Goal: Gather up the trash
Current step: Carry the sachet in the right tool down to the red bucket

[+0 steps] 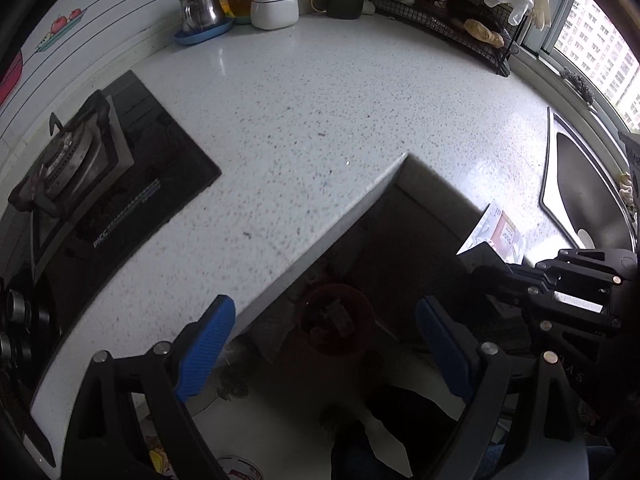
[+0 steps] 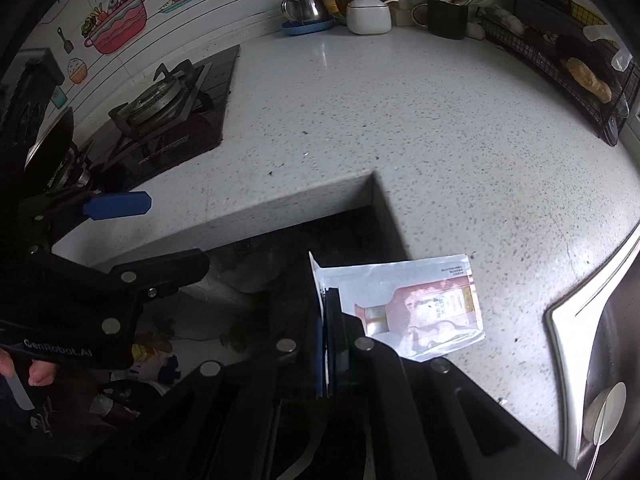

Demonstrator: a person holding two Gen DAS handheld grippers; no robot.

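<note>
My right tongs (image 2: 326,344) pinch the empty packet (image 2: 420,304); left tongs (image 1: 320,344) spread; I should carry it level to the red bin (image 1: 336,320).

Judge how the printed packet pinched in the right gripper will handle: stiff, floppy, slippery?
The packet looks empty and flat, so probably very light. It juts sideways from the right gripper without drooping, suggesting some stiffness. Its glossy film may slip, since only one edge is pinched.
</note>
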